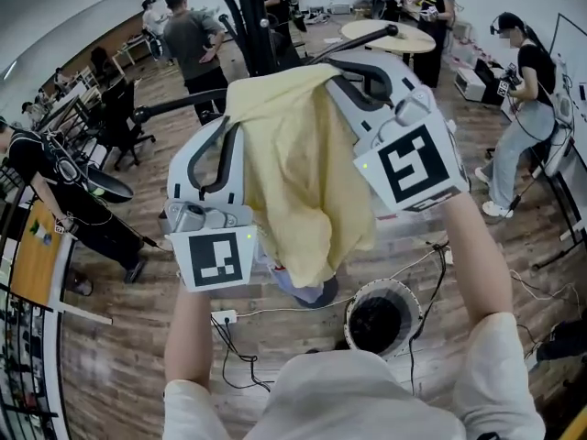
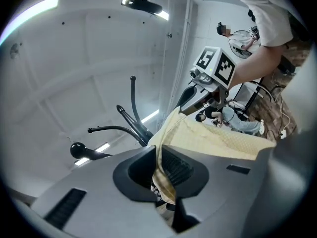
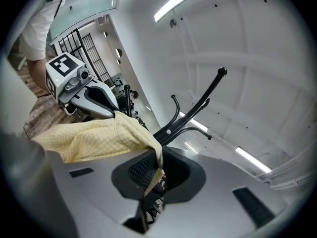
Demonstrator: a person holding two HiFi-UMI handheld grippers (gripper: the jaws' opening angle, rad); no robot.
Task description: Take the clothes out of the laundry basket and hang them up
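A pale yellow waffle-weave cloth [image 1: 303, 172] hangs stretched between my two grippers, lifted high in front of a black coat stand [image 1: 252, 16]. My left gripper [image 1: 237, 126] is shut on the cloth's left edge; in the left gripper view the cloth [image 2: 213, 143] runs pinched between the jaws of that gripper [image 2: 161, 175]. My right gripper [image 1: 347, 71] is shut on the other edge, and the right gripper view shows the fabric [image 3: 94, 135] clamped in the right gripper [image 3: 156, 175]. The stand's curved arms [image 3: 198, 108] rise just beyond. The round white laundry basket [image 1: 383, 317] stands on the floor below.
Several people stand around the room, one close behind the stand [image 1: 197, 44] and one at the right [image 1: 527, 99]. A round wooden table [image 1: 385, 35] sits at the back. Cables [image 1: 238, 337] trail over the wood floor. A black office chair [image 1: 119, 122] is at the left.
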